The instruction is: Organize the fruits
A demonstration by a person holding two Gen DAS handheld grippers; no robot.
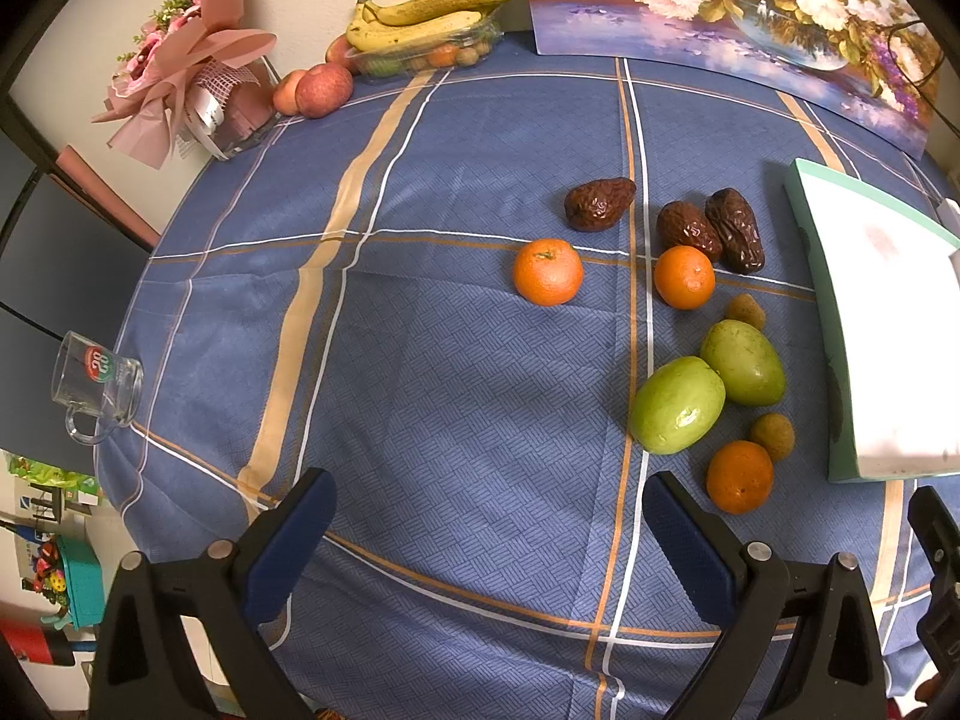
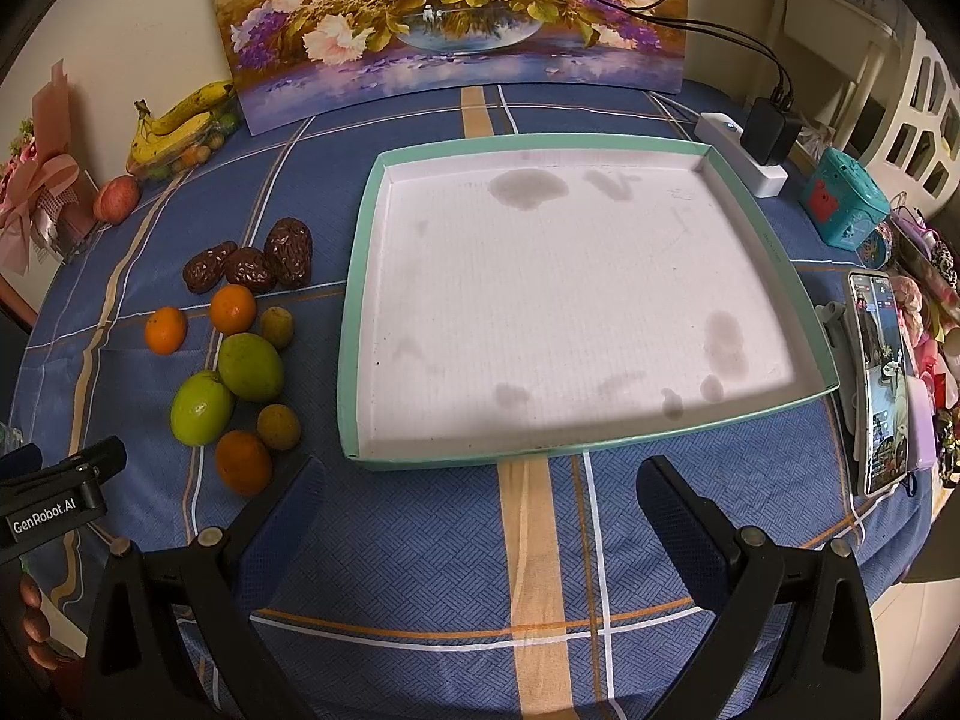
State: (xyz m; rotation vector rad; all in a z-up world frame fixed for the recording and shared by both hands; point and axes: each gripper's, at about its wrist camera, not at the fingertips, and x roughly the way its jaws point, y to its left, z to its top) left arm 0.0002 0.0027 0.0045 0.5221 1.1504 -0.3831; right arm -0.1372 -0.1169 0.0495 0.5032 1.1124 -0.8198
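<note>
Left wrist view, scanning left to right. Clear glass mug (image 1: 96,384) at the left edge of the blue plaid-clothed tabletop (image 1: 420,360). Right of centre, the loose fruit cluster: three wrinkled dark-brown dates (image 1: 599,204), three small orange mandarins (image 1: 547,272), two smooth green oval fruits (image 1: 677,405), and small brownish-green round fruits (image 1: 771,435). At the right edge, the shallow white cardboard tray with mint-green rim (image 1: 816,312).

Right wrist view: same cluster at left of frame, mandarin (image 2: 243,461) nearest us; the tray (image 2: 354,324) fills the centre and holds no fruit, only grey stains.

We judge the sorting has not begun: nothing is lifted and every piece sits on the cloth just beside the tray. The next move likely calls for one gripper to reach an outlying piece, perhaps the nearest mandarin, without nudging the touching green fruits.

Left gripper (image 1: 486,534): jaws spread wide, holding nothing, hovering over bare cloth at the bottom of the frame. Right gripper (image 2: 480,510): jaws likewise spread wide, gripping nothing, just short of the tray's near rim.
</note>
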